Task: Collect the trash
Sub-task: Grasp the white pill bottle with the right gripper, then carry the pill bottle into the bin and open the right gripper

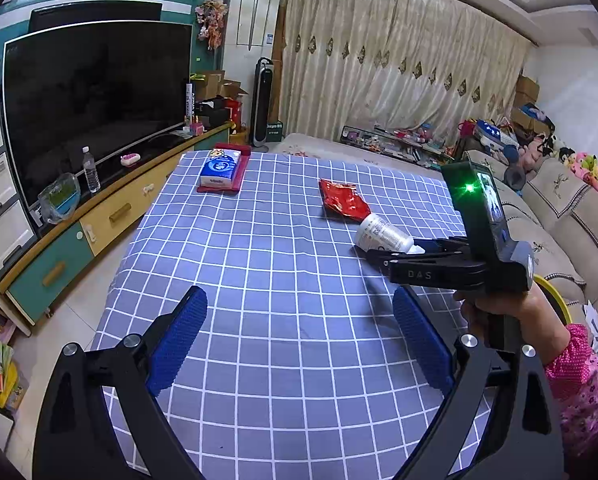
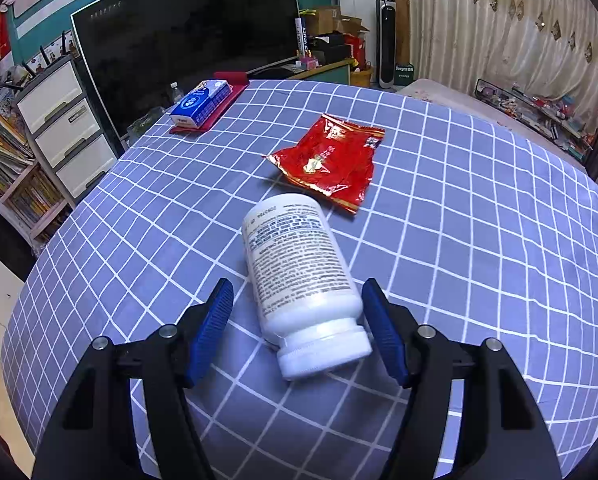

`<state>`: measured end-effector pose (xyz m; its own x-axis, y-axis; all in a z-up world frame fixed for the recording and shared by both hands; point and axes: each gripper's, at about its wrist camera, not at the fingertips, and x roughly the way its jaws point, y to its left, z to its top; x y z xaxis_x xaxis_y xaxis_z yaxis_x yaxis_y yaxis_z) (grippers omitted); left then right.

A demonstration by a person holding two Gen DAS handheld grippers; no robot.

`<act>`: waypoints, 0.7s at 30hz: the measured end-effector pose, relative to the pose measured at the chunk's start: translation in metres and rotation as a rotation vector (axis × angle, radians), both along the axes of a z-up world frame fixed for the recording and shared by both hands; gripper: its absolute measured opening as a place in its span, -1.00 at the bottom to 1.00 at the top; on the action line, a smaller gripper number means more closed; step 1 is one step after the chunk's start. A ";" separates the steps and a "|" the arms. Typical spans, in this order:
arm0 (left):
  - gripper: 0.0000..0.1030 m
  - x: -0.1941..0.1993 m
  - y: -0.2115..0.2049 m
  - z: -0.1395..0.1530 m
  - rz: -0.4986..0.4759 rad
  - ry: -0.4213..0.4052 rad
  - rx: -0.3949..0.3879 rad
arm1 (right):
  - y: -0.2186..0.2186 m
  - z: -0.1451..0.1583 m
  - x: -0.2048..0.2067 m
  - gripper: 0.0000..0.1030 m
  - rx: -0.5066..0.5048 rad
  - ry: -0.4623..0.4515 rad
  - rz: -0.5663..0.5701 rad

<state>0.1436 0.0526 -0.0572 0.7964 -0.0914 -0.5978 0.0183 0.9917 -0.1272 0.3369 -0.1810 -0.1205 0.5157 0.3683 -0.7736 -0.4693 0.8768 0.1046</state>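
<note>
A white pill bottle [image 2: 303,280] lies on its side on the blue checked tablecloth [image 2: 479,240], cap toward me. My right gripper [image 2: 297,322] is open, with its blue pads on either side of the bottle's neck; the right pad looks close to or touching the cap, the left one stands apart. A crumpled red snack wrapper [image 2: 331,158] lies just beyond the bottle. In the left wrist view the bottle [image 1: 383,236], the wrapper [image 1: 343,200] and the right gripper [image 1: 399,254] sit at the right. My left gripper [image 1: 299,328] is open and empty above the near part of the table.
A blue tissue pack [image 1: 220,168] rests on a red tray [image 1: 241,174] at the table's far left corner. A TV [image 1: 95,96] on a low cabinet stands to the left, a sofa [image 1: 559,216] to the right. A yellow rim [image 1: 555,296] shows by the right hand.
</note>
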 end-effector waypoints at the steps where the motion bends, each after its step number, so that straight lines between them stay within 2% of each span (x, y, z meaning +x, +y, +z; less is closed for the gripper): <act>1: 0.80 0.001 -0.001 0.000 -0.002 0.001 0.001 | 0.000 -0.001 -0.001 0.11 -0.003 -0.001 0.000; 3: 0.80 0.003 -0.005 -0.001 -0.006 0.005 0.002 | 0.000 0.000 -0.003 -0.04 -0.005 -0.007 -0.002; 8: 0.80 0.006 -0.012 -0.003 -0.015 0.012 0.013 | -0.009 0.007 -0.012 -0.05 0.026 -0.018 -0.020; 14: 0.80 0.010 -0.015 -0.008 -0.025 0.023 0.012 | -0.032 0.036 -0.047 -0.05 0.097 -0.066 -0.030; 18: 0.80 0.014 -0.020 -0.011 -0.042 0.031 0.012 | -0.078 0.057 -0.079 -0.05 0.137 -0.126 -0.107; 21: 0.80 0.018 -0.027 -0.014 -0.060 0.035 0.010 | -0.140 0.068 -0.104 -0.05 0.130 -0.173 -0.251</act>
